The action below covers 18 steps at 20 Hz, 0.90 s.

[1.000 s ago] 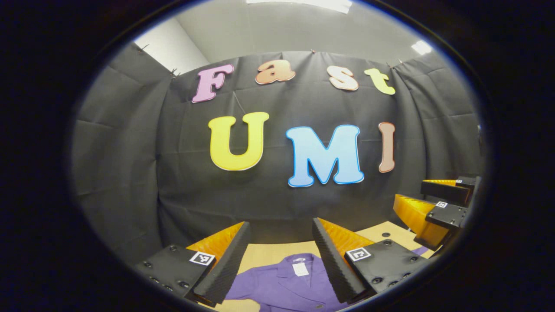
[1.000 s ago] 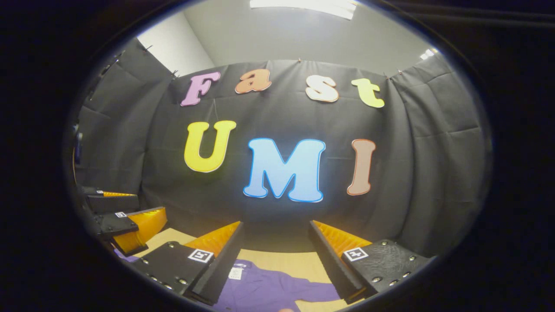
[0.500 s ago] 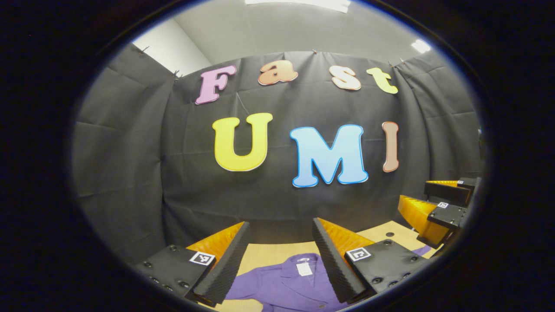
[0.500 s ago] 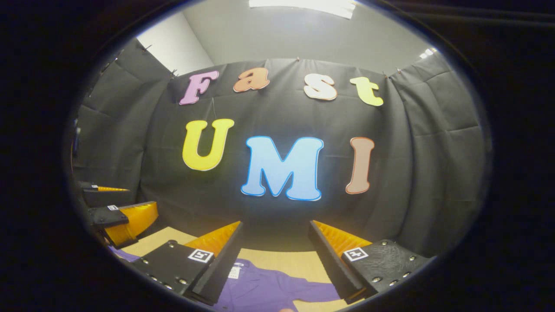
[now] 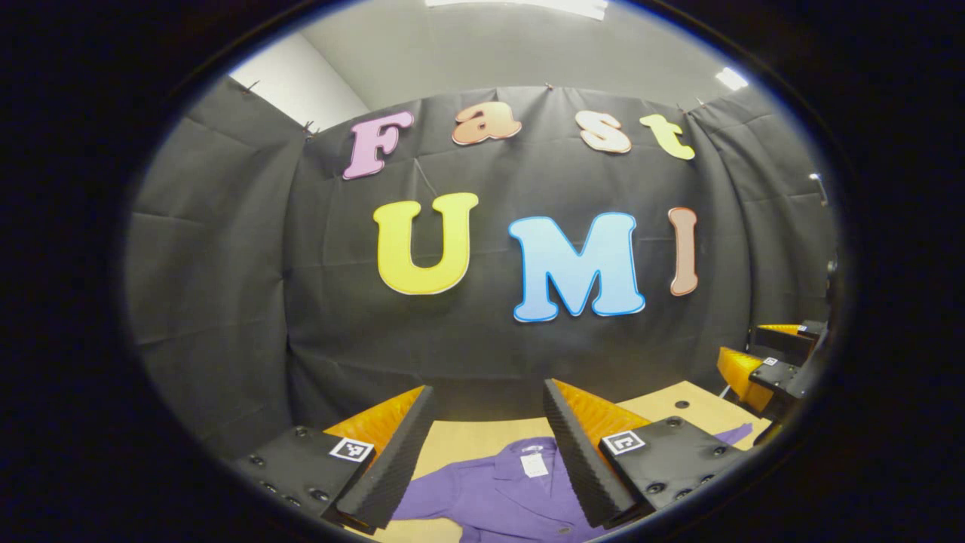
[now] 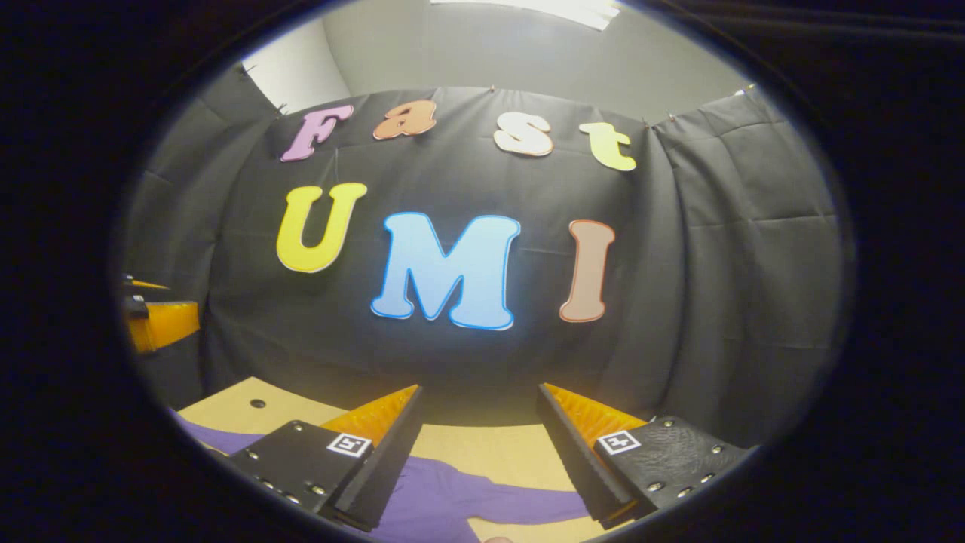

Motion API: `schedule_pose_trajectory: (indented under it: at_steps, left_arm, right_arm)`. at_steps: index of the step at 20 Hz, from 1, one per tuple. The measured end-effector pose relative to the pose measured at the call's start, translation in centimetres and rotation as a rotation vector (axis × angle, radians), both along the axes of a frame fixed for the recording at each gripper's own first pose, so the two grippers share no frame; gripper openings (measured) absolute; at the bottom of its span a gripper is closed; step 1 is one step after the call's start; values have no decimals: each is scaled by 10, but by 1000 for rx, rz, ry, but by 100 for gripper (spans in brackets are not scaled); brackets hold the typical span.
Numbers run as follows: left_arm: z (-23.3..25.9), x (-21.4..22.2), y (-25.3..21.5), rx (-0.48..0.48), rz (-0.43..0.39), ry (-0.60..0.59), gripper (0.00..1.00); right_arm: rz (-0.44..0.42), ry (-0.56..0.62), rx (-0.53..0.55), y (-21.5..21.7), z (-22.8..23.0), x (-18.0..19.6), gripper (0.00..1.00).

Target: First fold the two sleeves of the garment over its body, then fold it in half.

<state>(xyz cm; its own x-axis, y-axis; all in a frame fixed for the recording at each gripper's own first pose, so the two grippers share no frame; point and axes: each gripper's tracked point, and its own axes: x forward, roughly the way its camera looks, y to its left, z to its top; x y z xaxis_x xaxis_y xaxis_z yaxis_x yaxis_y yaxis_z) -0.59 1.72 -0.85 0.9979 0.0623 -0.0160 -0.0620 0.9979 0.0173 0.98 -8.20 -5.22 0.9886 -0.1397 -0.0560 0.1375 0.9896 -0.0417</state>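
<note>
Low centre of the left gripper view, a purple collared garment (image 5: 505, 494) lies flat on my light wooden desk (image 5: 467, 437). My left gripper (image 5: 488, 437) and right gripper (image 6: 479, 437) both gape wide, holding nothing.

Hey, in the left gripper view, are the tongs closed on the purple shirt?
No, the left tongs stand open above the purple shirt, gripping nothing.

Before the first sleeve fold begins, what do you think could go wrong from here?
Both grippers are open above the purple garment, holding nothing. The left gripper points at the collar area rather than a sleeve, so it may pinch the body if it simply descends. The right sleeve lies flat on the wooden table below the right gripper; its fingers may slide over the thin cloth or grab both layers.
</note>
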Motion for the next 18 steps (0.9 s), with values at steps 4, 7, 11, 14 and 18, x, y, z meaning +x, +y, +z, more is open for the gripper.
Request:
schedule_pose_trajectory:
  at_steps: [4, 7, 11, 14, 18]
  left_arm:
    - [-3, -1, 5, -2, 11, 9, 99]
    - [-7, -2, 8, -5, 17, 15, 99]
    - [-14, -3, 13, -3, 24, 30, 99]
    - [-22, -3, 15, -1, 28, 53, 99]
    - [-28, -1, 19, -1, 37, 70, 99]
  right_arm:
    - [-70, 36, 3, -34, -24, 2, 93]
    - [-130, 70, 45, -63, -47, 1, 93]
    - [-224, 140, 66, -106, -81, -2, 93]
    - [-275, 209, 71, -131, -114, -8, 93]
    - [-333, 322, 113, -159, -169, -17, 93]
